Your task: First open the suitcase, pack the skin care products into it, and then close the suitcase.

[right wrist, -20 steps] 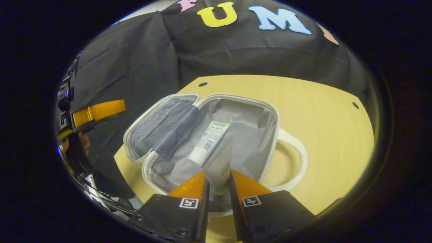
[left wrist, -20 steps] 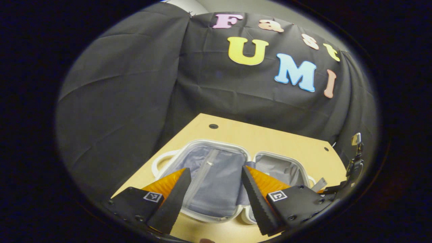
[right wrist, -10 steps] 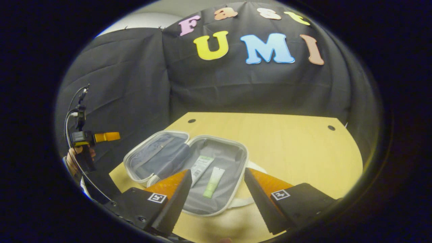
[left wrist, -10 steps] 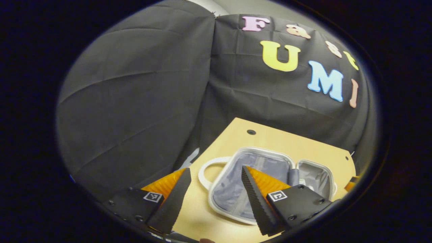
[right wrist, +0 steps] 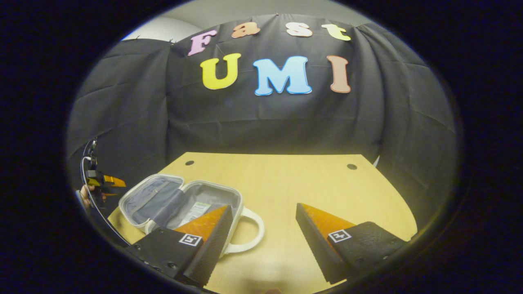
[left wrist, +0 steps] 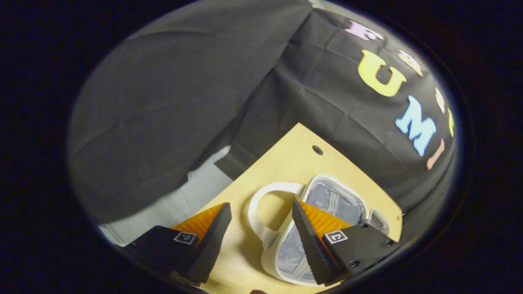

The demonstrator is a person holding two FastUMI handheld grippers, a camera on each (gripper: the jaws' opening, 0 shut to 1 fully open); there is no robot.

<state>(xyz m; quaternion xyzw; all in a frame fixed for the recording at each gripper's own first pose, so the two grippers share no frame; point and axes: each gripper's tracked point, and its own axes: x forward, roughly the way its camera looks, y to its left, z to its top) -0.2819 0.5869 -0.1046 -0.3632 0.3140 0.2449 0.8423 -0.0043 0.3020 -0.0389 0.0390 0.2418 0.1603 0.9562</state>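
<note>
The suitcase [right wrist: 179, 204] lies open on the table [right wrist: 310, 183] with a skin care tube [right wrist: 195, 210] inside, so packing looks done and closing comes next. The right gripper [right wrist: 261, 241], beside its handle, and the left gripper [left wrist: 261, 241], over the lid-side handle, both gape empty; one must swing the lid over.

Light wooden table [right wrist: 310, 192], small dark holes near its far corners. On it at eight o'clock in the right gripper view, the suitcase [right wrist: 141, 208] lies open and flat, white handle [right wrist: 249, 232] toward centre.
</note>
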